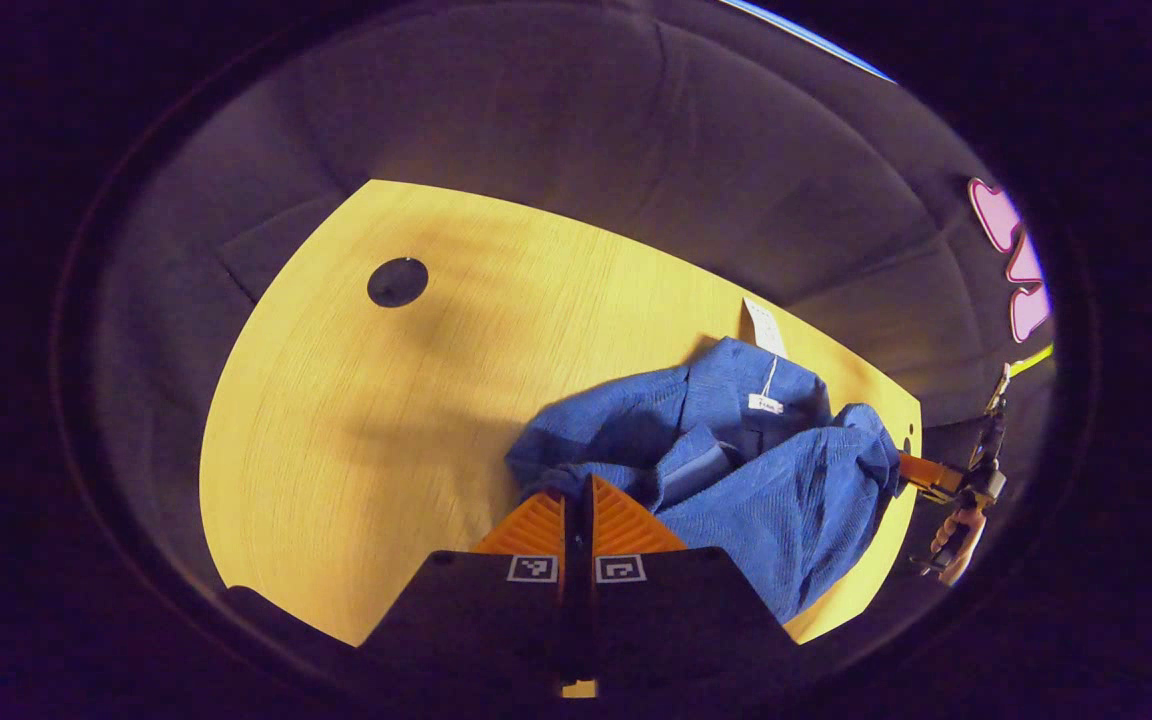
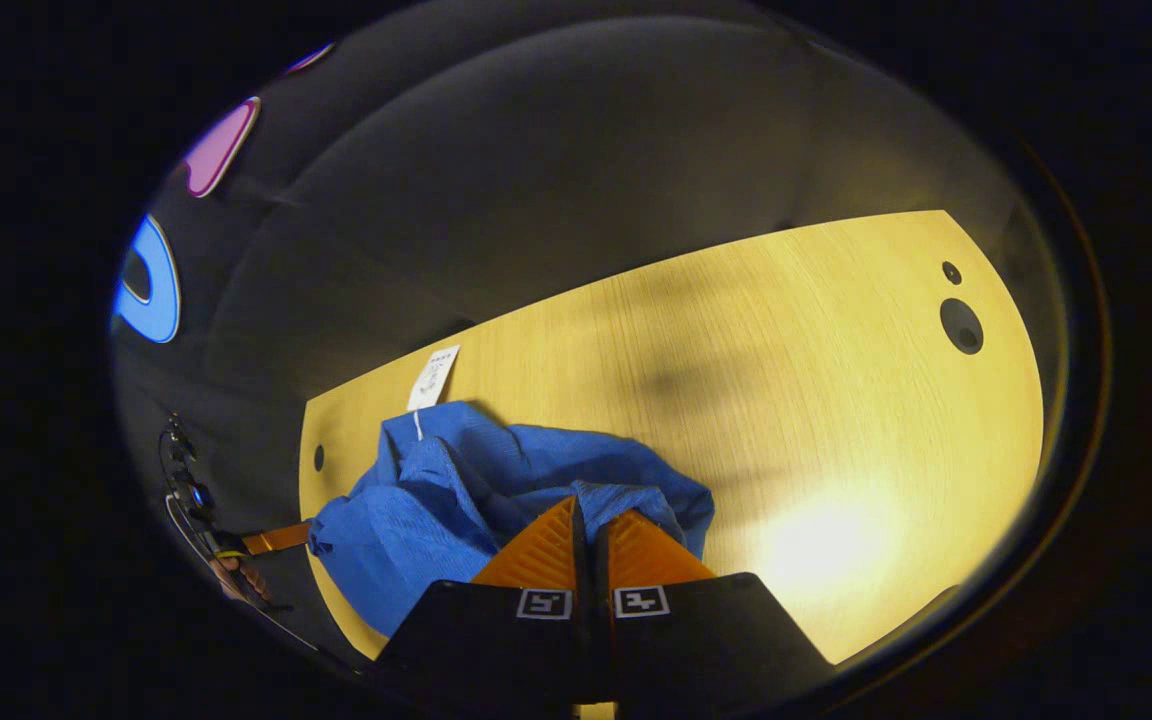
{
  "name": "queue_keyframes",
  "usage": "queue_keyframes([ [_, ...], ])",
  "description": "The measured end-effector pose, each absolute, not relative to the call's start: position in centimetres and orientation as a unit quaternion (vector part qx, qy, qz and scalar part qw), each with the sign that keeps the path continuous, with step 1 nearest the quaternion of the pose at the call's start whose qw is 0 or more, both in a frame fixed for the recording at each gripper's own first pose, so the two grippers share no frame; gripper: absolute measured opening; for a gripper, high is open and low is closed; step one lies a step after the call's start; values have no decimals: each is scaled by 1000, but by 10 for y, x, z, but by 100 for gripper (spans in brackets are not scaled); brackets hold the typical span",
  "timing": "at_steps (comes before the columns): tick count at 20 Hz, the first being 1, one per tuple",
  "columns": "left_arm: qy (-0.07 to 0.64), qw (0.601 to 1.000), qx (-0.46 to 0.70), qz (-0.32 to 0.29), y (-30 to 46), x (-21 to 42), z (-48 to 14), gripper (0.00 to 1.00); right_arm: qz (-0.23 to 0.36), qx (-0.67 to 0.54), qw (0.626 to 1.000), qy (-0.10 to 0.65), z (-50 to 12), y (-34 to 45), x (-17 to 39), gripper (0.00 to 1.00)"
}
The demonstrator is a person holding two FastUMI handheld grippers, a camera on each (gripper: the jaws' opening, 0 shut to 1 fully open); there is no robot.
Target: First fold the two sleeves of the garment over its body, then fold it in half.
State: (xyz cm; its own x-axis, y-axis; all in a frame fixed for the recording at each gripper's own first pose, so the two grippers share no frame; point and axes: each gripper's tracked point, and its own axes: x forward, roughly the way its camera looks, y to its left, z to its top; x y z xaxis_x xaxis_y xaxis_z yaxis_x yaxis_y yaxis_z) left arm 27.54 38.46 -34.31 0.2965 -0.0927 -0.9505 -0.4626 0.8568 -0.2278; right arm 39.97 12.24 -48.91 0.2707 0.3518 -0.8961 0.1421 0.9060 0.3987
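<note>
In the left gripper view, the left gripper (image 1: pixel 577 490) is sitting at the bottom with its two fingers drawn together, and their tips are pinching the near edge of the blue garment (image 1: pixel 736 470). The garment is lying bunched on the wooden table (image 1: pixel 356 420), with part of it hanging over the table's edge on the right side of the picture. Beyond the bunched cloth, a white tag (image 1: pixel 764 326) is resting on the table top on a thin string. Farther off to the right, the right gripper (image 1: pixel 911 470) is reaching into the cloth's far fold, with a hand (image 1: pixel 956 535) holding it.

In the right gripper view, the right gripper (image 2: pixel 591 520) is likewise pressing its fingers together on a fold of the garment (image 2: pixel 416 520). Past the heap, the tag (image 2: pixel 433 378) is lying near the table's (image 2: pixel 836 400) back edge. At the far left, the left gripper (image 2: pixel 286 538) is meeting the cloth's edge.
</note>
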Motion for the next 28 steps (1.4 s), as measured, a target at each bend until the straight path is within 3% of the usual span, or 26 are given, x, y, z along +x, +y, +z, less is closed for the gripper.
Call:
queue_keyframes([
  [4, 579, 764, -234, 160, 389, 283, -367, 0, 68, 196, 777, 595, -510, 129, 405, 2],
  [6, 584, 760, -231, 166, 384, 284, -369, 4, 66, 217, 776, 588, -508, 132, 411, 13],
  [7, 589, 759, -223, 168, 383, 285, -375, 9, 69, 239, 773, 584, -505, 135, 415, 32],
  [10, 557, 787, -183, 189, 399, 294, -359, 88, 68, 251, 795, 548, -491, 129, 433, 88],
  [11, 541, 800, -178, 190, 404, 299, -352, 88, 62, 239, 812, 529, -486, 119, 439, 95],
  [12, 530, 808, -179, 185, 404, 300, -342, 87, 57, 233, 825, 512, -480, 109, 446, 83],
  [13, 517, 816, -178, 188, 404, 300, -337, 86, 52, 233, 837, 493, -469, 102, 452, 96],
  [15, 487, 832, -177, 196, 407, 301, -320, 86, 41, 233, 860, 452, -446, 87, 465, 97],
  [16, 477, 838, -176, 199, 407, 298, -308, 87, 36, 229, 870, 436, -433, 81, 470, 84],
  [17, 465, 844, -171, 205, 408, 297, -297, 86, 34, 224, 879, 420, -423, 78, 473, 97],
  [28, 345, 914, -85, 198, 330, 270, -178, 86, 113, 126, 935, 311, -286, 106, 418, 98],
])
